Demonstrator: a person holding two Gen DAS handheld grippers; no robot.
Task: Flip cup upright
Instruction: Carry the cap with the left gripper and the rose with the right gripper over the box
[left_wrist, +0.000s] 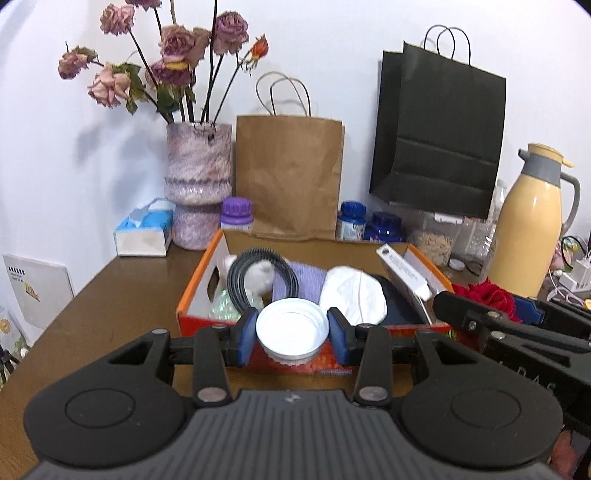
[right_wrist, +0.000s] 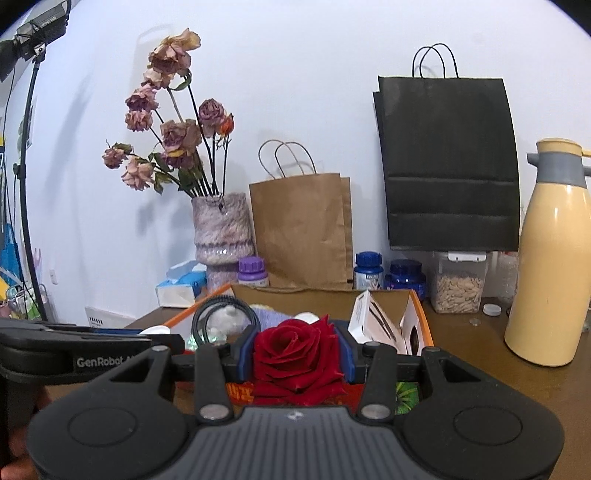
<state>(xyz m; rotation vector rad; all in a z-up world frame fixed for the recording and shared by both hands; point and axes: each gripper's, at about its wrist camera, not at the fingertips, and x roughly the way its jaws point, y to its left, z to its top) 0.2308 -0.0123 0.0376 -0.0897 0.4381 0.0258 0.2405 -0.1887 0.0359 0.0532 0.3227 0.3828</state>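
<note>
A white paper cup (left_wrist: 291, 328) sits between the blue pads of my left gripper (left_wrist: 291, 334), which is shut on it; its round end faces the camera, held above the table in front of the orange box (left_wrist: 192, 291). In the right wrist view my right gripper (right_wrist: 297, 356) is shut on a red rose (right_wrist: 297, 349), level with the box's near edge. The right gripper also shows as a black body at the right of the left wrist view, with the red rose (left_wrist: 487, 295) in it. The left gripper's body (right_wrist: 74, 347) lies at the left of the right wrist view.
The orange cardboard box holds a black belt (left_wrist: 255, 280), purple cloth, a white cap and a white carton. Behind it stand a vase of dried roses (left_wrist: 197, 184), a brown bag (left_wrist: 290, 177), a black bag (left_wrist: 439, 129), pill bottles, a tissue box (left_wrist: 142, 232) and a yellow thermos (left_wrist: 528, 225).
</note>
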